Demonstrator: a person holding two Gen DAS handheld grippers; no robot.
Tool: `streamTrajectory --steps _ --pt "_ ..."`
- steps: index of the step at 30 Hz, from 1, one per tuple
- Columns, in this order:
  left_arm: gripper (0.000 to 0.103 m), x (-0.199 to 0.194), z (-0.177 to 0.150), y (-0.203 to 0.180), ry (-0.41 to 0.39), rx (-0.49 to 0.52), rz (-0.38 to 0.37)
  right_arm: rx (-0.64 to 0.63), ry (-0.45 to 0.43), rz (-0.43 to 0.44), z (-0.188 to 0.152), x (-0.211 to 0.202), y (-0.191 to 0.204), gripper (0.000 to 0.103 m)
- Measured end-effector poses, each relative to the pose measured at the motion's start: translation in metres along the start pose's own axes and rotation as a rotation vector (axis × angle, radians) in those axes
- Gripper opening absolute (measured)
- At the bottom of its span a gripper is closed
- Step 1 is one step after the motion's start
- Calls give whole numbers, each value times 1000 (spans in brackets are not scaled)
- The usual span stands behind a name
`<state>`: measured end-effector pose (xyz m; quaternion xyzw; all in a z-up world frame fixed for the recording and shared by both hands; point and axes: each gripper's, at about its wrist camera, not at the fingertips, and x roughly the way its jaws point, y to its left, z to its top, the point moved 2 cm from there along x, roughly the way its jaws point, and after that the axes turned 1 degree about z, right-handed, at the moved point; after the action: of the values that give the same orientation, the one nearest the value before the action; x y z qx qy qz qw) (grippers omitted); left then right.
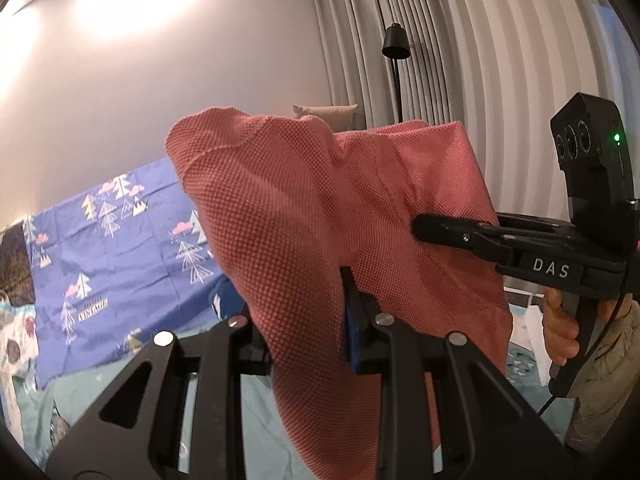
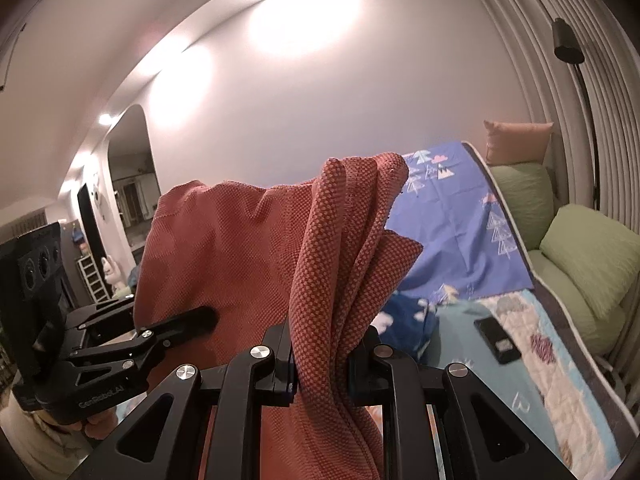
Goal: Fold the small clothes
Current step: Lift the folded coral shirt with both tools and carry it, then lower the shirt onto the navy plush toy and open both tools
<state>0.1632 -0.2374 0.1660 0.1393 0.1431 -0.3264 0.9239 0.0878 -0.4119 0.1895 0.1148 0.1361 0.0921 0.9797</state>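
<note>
The red cloth [image 1: 288, 208] is pinched by the left gripper [image 1: 308, 320] and right gripper [image 2: 320, 364] (side by side), hanging down between them.

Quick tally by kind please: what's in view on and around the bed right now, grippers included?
Grippers: 2 (left gripper, right gripper)
Red garment: 1
Blue sheet: 1
Cushions: 3 (pink, green, green)
Phone: 1
Lamp: 1
Total: 9
</note>
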Motion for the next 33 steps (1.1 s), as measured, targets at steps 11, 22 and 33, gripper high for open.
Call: streamTrajectory --steps 11,22,33 --pt "29 73 42 23 -1 27 37 11 -39 -36 49 76 -43 17" --pt "29 149 42 42 36 31 84 21 3 -65 61 161 -80 17" --pt "32 284 -20 106 257 -62 123 92 197 -66 0 304 -137 17"
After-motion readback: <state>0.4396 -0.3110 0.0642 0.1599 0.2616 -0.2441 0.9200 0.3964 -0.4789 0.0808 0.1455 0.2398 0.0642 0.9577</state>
